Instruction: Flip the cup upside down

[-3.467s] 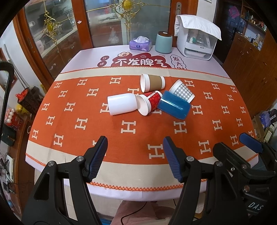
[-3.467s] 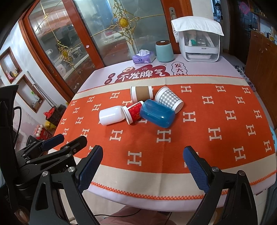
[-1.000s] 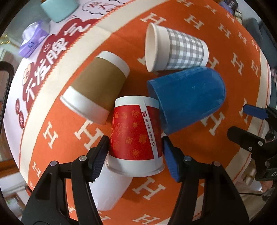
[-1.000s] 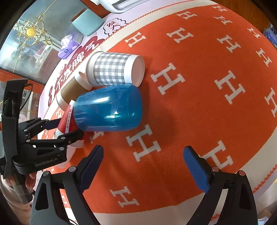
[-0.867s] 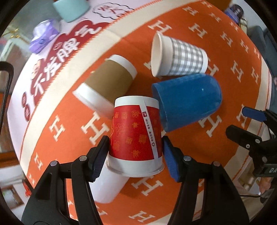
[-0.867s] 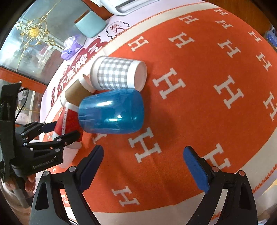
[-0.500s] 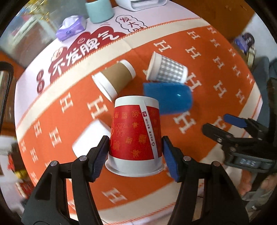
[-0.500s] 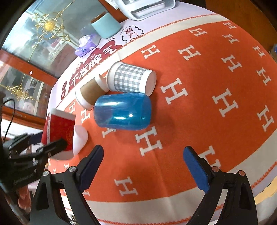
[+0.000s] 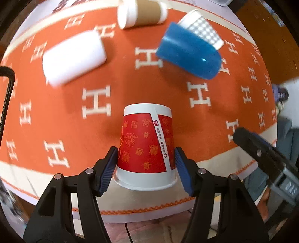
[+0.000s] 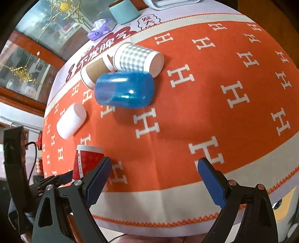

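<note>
My left gripper is shut on a red paper cup with white bands. The cup stands base up, its rim down near the front of the orange tablecloth. The same cup shows in the right wrist view, upside down at the left, held by the left gripper. My right gripper is open and empty above the tablecloth's front edge. A blue cup, a white cup, a brown-sleeved cup and a checked cup lie on their sides further back.
In the right wrist view the lying cups cluster at mid left: blue, checked, brown, white. A teal canister and a purple tissue pack stand at the table's far edge.
My left gripper has carried the red cup away from the cluster toward the table's front edge and lowered it, base up. The right gripper has stayed open.
</note>
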{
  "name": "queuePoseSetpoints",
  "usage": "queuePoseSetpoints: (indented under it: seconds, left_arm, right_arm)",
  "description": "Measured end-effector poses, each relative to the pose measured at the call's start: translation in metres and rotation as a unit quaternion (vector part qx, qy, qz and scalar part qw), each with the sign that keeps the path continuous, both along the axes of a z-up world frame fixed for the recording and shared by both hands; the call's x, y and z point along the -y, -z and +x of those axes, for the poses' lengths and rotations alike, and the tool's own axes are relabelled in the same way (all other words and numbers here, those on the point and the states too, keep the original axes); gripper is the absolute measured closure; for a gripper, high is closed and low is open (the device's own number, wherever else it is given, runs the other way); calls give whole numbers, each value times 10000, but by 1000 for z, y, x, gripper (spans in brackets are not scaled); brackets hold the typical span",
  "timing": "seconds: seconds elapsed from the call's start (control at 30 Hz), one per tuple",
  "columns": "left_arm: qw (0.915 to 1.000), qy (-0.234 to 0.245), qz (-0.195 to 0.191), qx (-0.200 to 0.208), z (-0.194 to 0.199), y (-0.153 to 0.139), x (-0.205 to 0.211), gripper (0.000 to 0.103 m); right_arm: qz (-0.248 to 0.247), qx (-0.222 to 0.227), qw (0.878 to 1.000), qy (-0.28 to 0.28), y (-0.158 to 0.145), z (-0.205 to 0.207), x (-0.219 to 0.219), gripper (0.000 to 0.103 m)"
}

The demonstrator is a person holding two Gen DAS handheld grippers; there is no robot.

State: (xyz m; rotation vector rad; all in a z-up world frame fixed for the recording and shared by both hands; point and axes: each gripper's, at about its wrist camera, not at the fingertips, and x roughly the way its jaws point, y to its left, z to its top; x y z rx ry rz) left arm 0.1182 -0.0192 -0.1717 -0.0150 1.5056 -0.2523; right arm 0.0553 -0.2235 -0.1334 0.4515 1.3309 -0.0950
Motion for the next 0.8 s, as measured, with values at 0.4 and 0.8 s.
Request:
queuePoseSetpoints:
  seconds: [0.4, 0.8]
  left_arm:
    - [9984, -529, -202, -38, -19, 4, -8, 30]
    - [9981, -214, -224, 529, -21, -55, -26, 21]
  right_arm:
    - [62, -31, 9997, -223, 2, -15, -4, 8]
    - [231, 274, 9985, -425, -33, -14, -11, 8]
